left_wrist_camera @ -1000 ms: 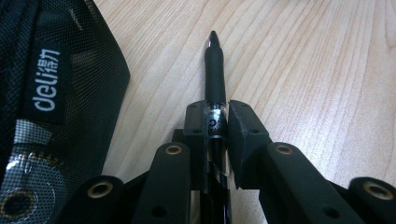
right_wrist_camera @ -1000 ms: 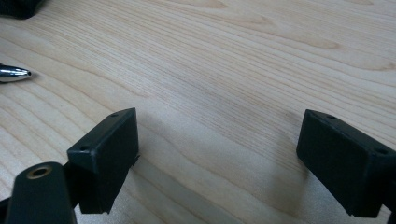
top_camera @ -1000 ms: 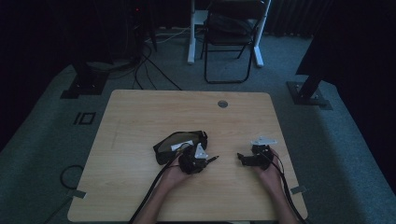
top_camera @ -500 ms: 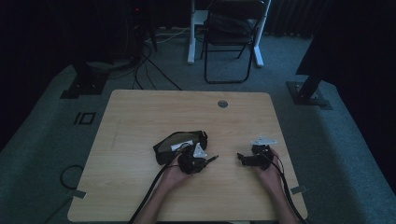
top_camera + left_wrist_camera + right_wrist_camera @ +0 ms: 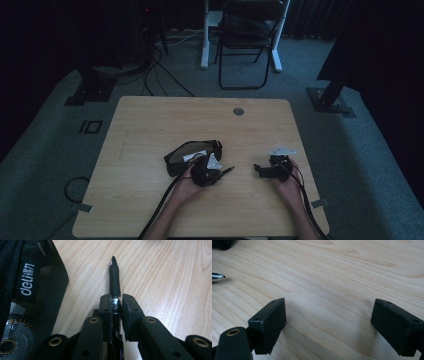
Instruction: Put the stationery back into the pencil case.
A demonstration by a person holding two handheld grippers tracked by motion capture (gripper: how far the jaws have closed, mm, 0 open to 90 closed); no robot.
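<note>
Hands come in from the near edge of the table [image 5: 150, 130], one claw in each. The left claw [image 5: 116, 305] pinches a black pen [image 5: 114, 277] tight between its two pads, and the pen's tip sticks out in front, low over the wood. In the high view the left claw [image 5: 207, 172] sits just beside a black mesh pencil bag [image 5: 192, 152], which lies a little farther in on the table, and the pen [image 5: 226, 170] points toward the right claw [image 5: 259, 168]. The bag [image 5: 27, 290] has a small label with white letters on it and lies close to the pen's side. The right claw [image 5: 327, 322] is spread wide with nothing between its pads, resting low over bare wood, well apart from the bag. A shiny pen tip [image 5: 217, 276] pokes in at the far left of the right gripper view. The job in hand looks like putting the pen into the bag. To do it well, I think the left claw should keep its tight pinch, turn the pen toward the bag's open mouth, and slide it in flat, while the right claw holds the bag's edge so it does not slip. Far past the table stands a folding chair [image 5: 250, 45] on the grey floor. Set against the earlier pictures, nothing has changed: both hands, the pen and the bag lie in the same spots.
</note>
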